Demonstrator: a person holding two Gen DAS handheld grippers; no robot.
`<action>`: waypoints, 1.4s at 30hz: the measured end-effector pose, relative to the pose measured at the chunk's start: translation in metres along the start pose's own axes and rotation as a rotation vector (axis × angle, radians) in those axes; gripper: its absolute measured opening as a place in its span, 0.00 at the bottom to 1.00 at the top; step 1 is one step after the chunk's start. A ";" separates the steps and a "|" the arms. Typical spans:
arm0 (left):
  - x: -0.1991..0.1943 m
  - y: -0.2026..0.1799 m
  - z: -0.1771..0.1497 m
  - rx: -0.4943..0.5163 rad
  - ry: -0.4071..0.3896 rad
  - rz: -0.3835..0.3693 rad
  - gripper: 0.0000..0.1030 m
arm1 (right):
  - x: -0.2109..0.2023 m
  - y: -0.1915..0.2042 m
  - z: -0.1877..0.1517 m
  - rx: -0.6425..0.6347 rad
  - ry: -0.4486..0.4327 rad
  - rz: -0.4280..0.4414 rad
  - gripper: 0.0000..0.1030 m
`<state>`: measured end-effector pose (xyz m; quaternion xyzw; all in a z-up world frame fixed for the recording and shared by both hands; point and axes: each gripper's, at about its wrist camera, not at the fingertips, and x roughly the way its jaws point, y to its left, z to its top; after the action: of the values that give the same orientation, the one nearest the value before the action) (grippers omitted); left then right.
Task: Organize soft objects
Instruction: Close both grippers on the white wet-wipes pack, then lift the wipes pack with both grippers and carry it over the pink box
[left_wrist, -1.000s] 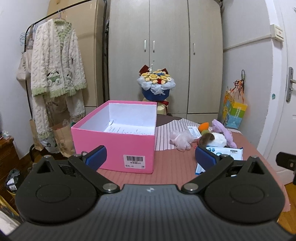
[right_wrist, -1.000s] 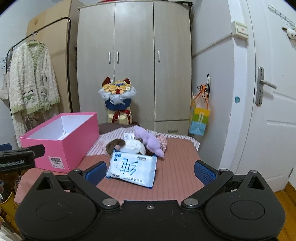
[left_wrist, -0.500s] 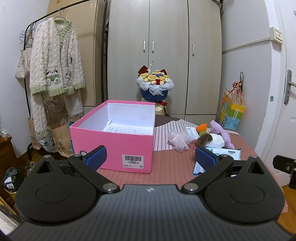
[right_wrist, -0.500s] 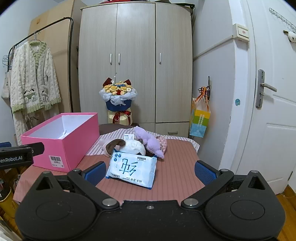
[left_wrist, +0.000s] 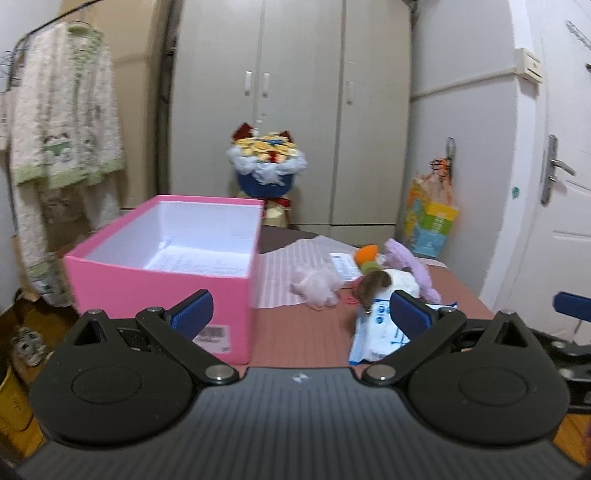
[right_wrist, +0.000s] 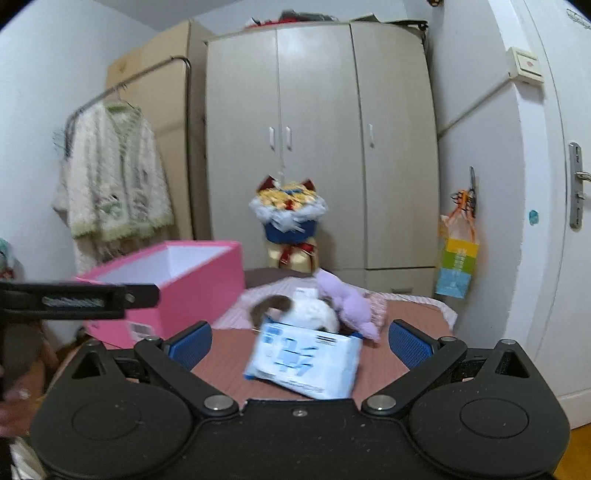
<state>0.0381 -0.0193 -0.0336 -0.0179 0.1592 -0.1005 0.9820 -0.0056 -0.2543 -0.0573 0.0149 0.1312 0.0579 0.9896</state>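
Note:
An open pink box (left_wrist: 162, 273) (right_wrist: 192, 288) stands on the left of the reddish table (left_wrist: 306, 339), white inside with a sheet on its floor. To its right lie soft items: a pale pink fluffy piece (left_wrist: 317, 286), a white-and-brown plush (left_wrist: 391, 282) (right_wrist: 310, 310), a purple plush (left_wrist: 410, 258) (right_wrist: 347, 302), an orange piece (left_wrist: 367, 254) and a blue-and-white tissue pack (left_wrist: 376, 332) (right_wrist: 306, 363). My left gripper (left_wrist: 301, 317) is open, in front of the box's right corner. My right gripper (right_wrist: 299, 341) is open, with the tissue pack just ahead between its fingers.
A striped cloth (left_wrist: 295, 266) lies under the soft items. Behind the table are a flower bouquet (left_wrist: 267, 166), a grey wardrobe (left_wrist: 295, 110), a clothes rack with a knit cardigan (left_wrist: 62, 122), a colourful bag (left_wrist: 430, 221) and a white door (left_wrist: 557, 184) at right.
Both grippers have moved forward and lower toward the table. The box and the soft items now look larger and nearer. The tissue pack is now close in front of the right gripper. Both stay open.

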 end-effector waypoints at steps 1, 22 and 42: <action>0.006 -0.003 -0.001 0.008 0.000 -0.010 1.00 | 0.007 -0.003 -0.002 -0.004 0.006 -0.011 1.00; 0.139 -0.037 -0.039 -0.072 0.243 -0.237 0.70 | 0.129 -0.047 -0.052 0.121 0.251 0.113 0.86; 0.115 -0.040 -0.035 -0.058 0.447 -0.315 0.53 | 0.106 -0.008 -0.045 0.051 0.346 0.128 0.53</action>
<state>0.1261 -0.0822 -0.0996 -0.0477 0.3701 -0.2489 0.8938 0.0852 -0.2492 -0.1279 0.0383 0.2996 0.1191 0.9458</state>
